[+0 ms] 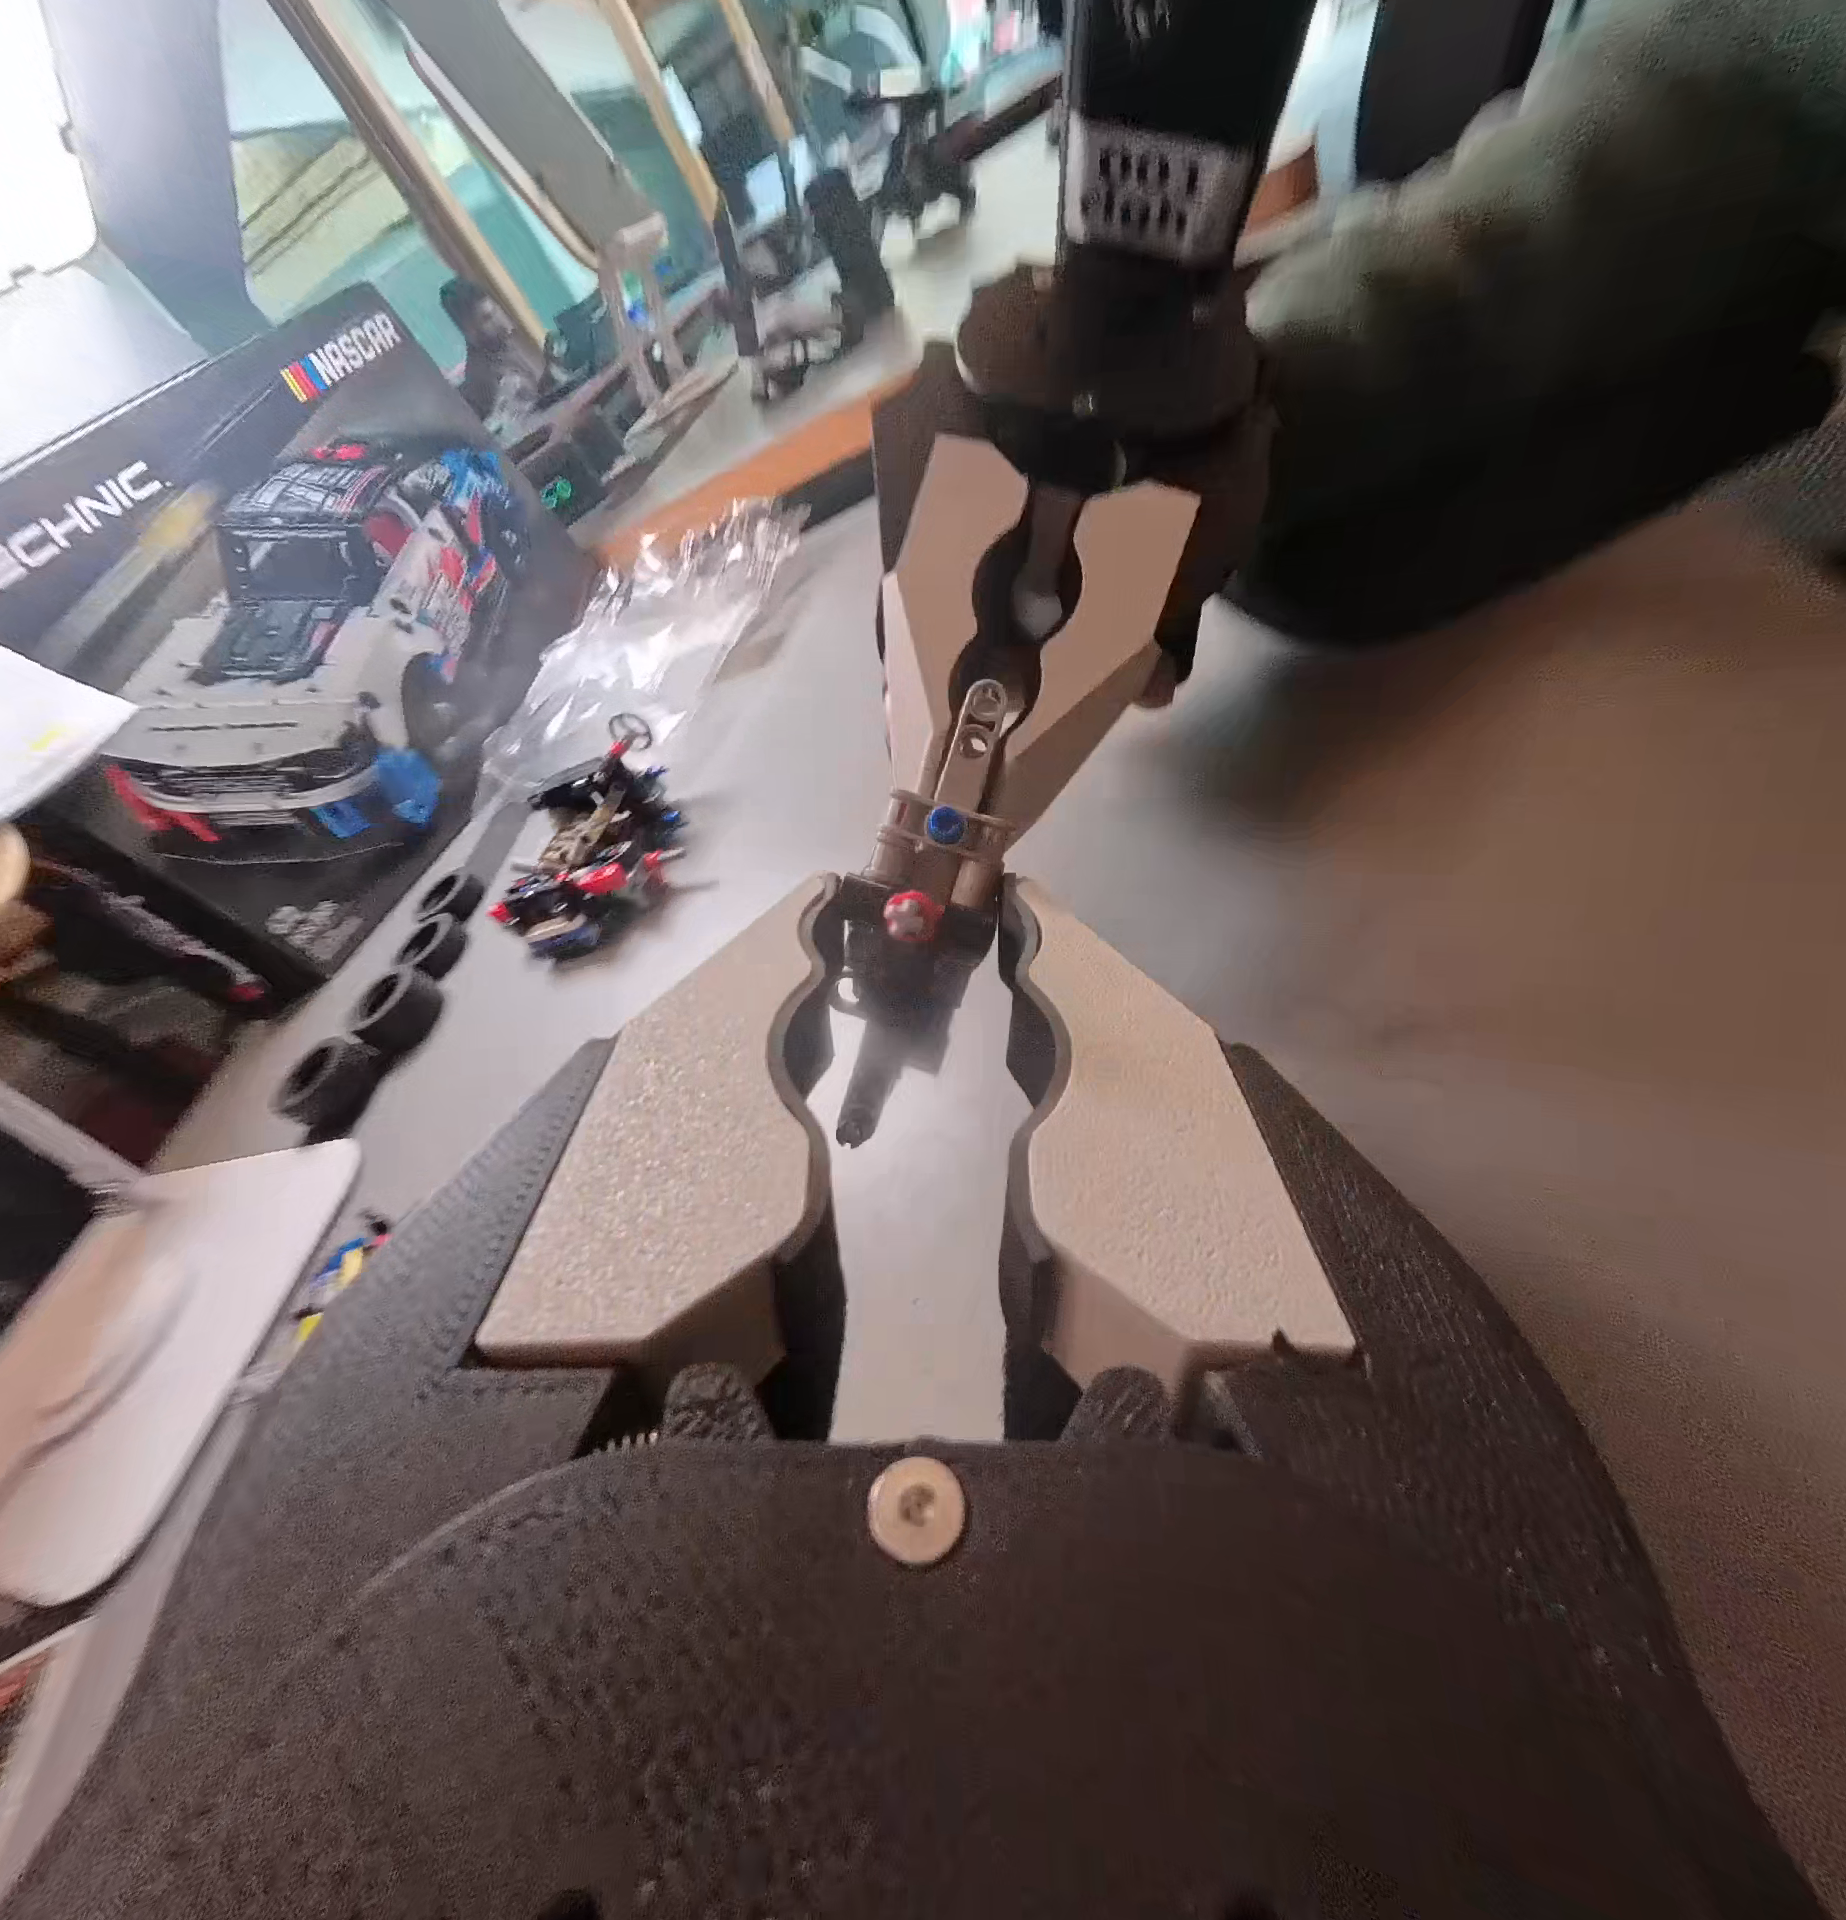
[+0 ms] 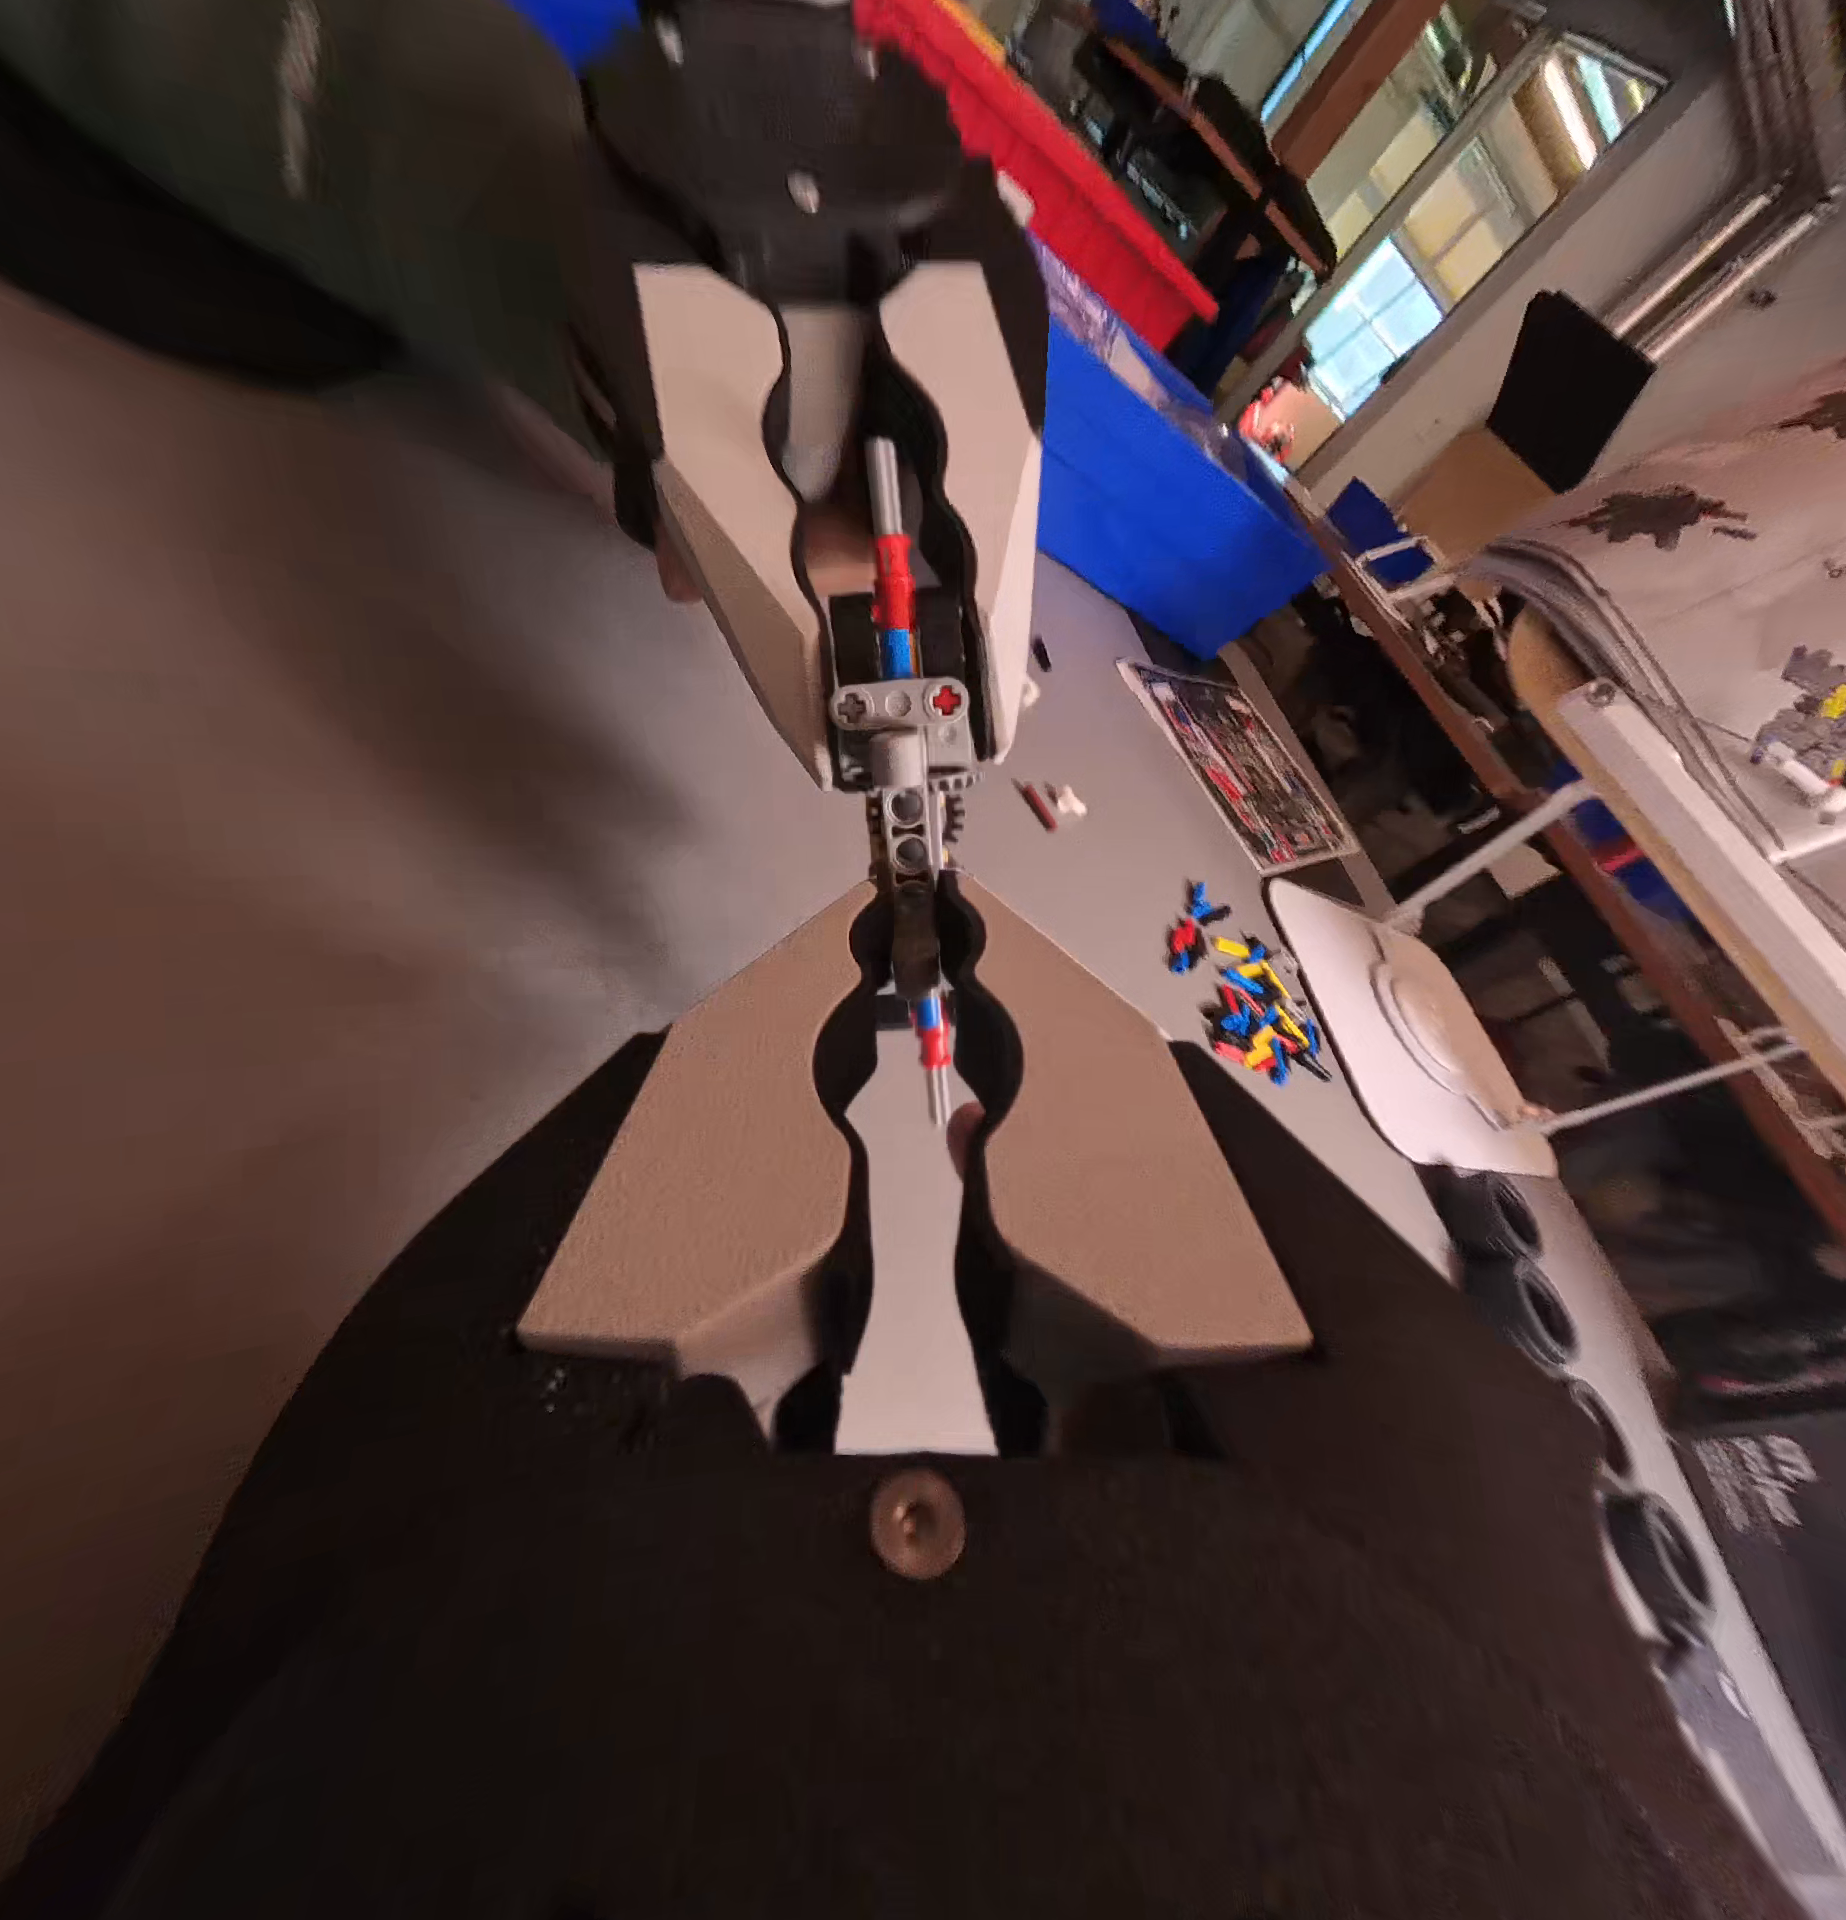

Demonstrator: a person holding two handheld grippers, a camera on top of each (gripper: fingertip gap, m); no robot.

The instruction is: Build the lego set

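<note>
Above the grey table (image 1: 1158, 1039), both grippers met on one small brick-built assembly (image 1: 924, 894). The left gripper (image 1: 919, 894) clenched its black base at twelve o'clock; the right gripper (image 2: 914, 914) pinched its grey beam (image 2: 908, 831). Loose pins (image 2: 1251, 997) lay at three o'clock.

Beige finger shells with black wavy pads and black textured bodies on both the left gripper (image 1: 914, 894) and the right gripper (image 2: 914, 899). Between them, a small brick assembly (image 1: 924, 883): grey beams, black block, one blue pin head, one red cross-shaped axle end, plus a grey axle with red and blue sleeves. Pale grey table (image 1: 753, 644). Black box (image 1: 244, 582) printed with a white, blue and red car. Four black tyres (image 1: 399, 987) in a row. Clear crinkled plastic bag (image 1: 670, 592). Loose pins (image 2: 1251, 997) in blue, yellow, red and black. Bright blue bin (image 2: 1158, 488), red-edged behind.
</note>
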